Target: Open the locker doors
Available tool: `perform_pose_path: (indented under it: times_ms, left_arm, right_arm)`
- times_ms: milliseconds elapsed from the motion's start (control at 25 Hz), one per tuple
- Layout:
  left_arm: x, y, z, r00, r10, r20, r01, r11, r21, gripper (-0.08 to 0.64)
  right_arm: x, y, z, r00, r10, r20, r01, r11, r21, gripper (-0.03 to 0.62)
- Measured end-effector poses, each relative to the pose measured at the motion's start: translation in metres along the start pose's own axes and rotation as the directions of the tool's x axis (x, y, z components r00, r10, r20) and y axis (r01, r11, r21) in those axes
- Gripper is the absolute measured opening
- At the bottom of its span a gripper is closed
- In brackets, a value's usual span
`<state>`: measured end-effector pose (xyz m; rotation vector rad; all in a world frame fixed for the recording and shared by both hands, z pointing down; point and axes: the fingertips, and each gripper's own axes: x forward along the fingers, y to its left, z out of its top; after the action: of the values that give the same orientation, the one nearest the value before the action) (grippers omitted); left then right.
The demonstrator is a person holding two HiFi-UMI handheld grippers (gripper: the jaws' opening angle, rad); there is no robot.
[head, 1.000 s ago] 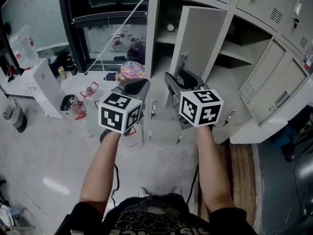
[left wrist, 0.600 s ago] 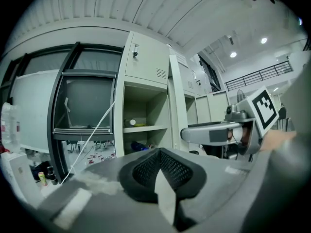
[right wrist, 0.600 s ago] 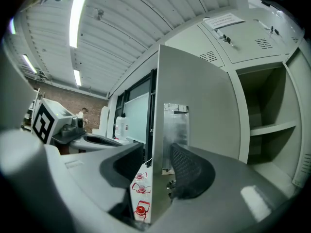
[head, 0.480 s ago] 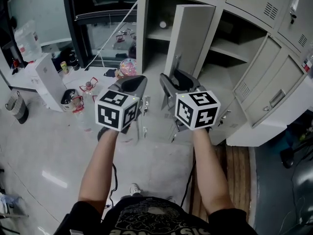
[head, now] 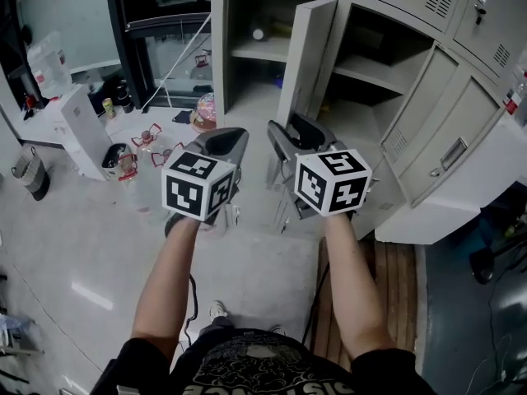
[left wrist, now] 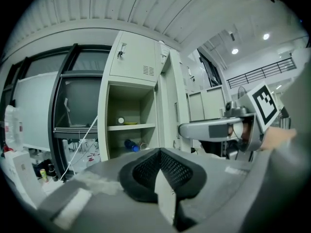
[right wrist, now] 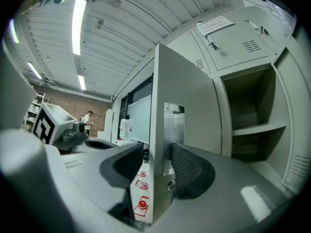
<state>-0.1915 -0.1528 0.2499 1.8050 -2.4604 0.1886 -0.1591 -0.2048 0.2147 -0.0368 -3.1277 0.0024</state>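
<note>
Lockers point(head: 486, 31) of grey metal are ranged across the top of the head view, and two tall compartments stand open side by side. Between these two the locker door point(head: 306, 56) is swung out towards the person, its free edge nearest the hands. This edge is taken by the right gripper point(head: 295, 132). In the right gripper view the door point(right wrist: 180, 96) stands upright between the jaws, which have just been closing, and the ribbed pad point(right wrist: 187, 171) is pressed against its inner face – a grip on the door, held level. The left gripper point(head: 230, 138) is held just beside the right one (apart from the door and touching nothing); its jaws are seen brought together with nothing between them point(left wrist: 159, 166). A marker cube point(head: 200, 189) is carried on it. In the left compartment a shelf point(head: 259, 52) is visible, and below it – in the left gripper view – a blue bottle point(left wrist: 130, 144) is lying down.
</note>
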Motion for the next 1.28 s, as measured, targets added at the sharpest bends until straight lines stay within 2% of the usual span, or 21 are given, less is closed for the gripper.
perform_pose_path:
  times_ms: [240, 520, 1000, 1280]
  left_arm:
    - [0.009, -0.026, 0.006, 1.0, -0.009, 0.003, 0.009, 1.0, 0.009, 0.003]
    - [0.024, -0.049, 0.008, 0.999, -0.046, -0.004, 0.046, 0.999, 0.018, 0.003]
    - [0.06, -0.081, 0.013, 0.987, -0.159, -0.005, 0.159, 0.987, 0.035, 0.003]
    - [0.079, -0.104, 0.018, 0.973, -0.231, -0.001, 0.231, 0.972, 0.046, 0.003]
  right_arm:
    - [-0.022, -0.017, 0.0, 1.0, -0.008, 0.005, 0.008, 1.0, 0.003, 0.169]
    - [-0.043, -0.04, 0.0, 0.998, -0.056, 0.016, 0.056, 0.998, -0.001, 0.139]
    - [-0.07, -0.069, -0.001, 0.993, -0.114, 0.025, 0.114, 0.993, -0.007, 0.152]
    - [-0.09, -0.091, -0.001, 0.983, -0.184, 0.024, 0.184, 0.983, -0.005, 0.138]
